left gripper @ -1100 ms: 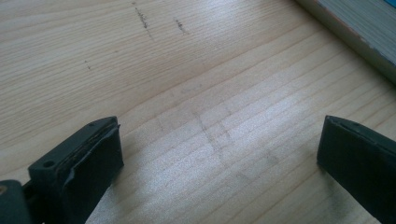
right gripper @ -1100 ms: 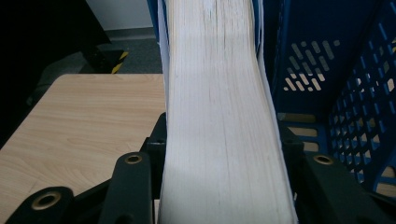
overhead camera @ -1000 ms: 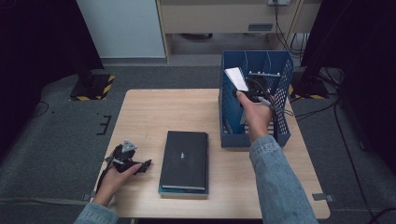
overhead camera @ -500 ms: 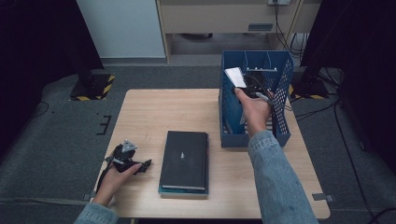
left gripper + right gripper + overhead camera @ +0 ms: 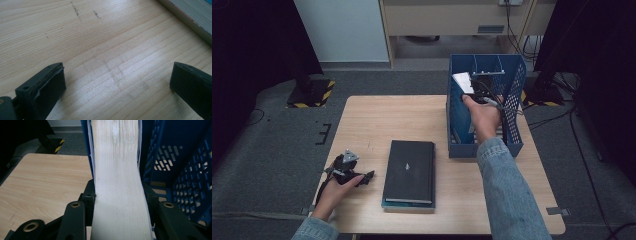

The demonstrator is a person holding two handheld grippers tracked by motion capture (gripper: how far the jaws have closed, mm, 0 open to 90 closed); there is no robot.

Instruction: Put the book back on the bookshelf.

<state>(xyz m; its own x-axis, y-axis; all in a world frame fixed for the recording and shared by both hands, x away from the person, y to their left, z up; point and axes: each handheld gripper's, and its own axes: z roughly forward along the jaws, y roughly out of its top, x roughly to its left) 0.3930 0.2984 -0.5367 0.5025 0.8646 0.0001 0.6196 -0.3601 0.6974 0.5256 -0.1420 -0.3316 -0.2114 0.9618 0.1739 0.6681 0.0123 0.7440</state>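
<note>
While half hidden from above, book's [image 5: 117,182] page edges between closing right hand-held gripper [image 5: 120,195] jaws, clamped.

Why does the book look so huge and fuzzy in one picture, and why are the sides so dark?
Right gripper view: the book sits right against the lens between the jaws, so its page edges loom large and soft. High view: light falls on the table; the room's corners stay black. Left gripper view: the wood is evenly lit.

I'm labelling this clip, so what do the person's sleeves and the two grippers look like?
Both sleeves are blue denim. The left gripper is black, topped by a grey three-cornered plate. The right gripper has black jaws with brass-coloured rivets, and a black cable trails from it.
</note>
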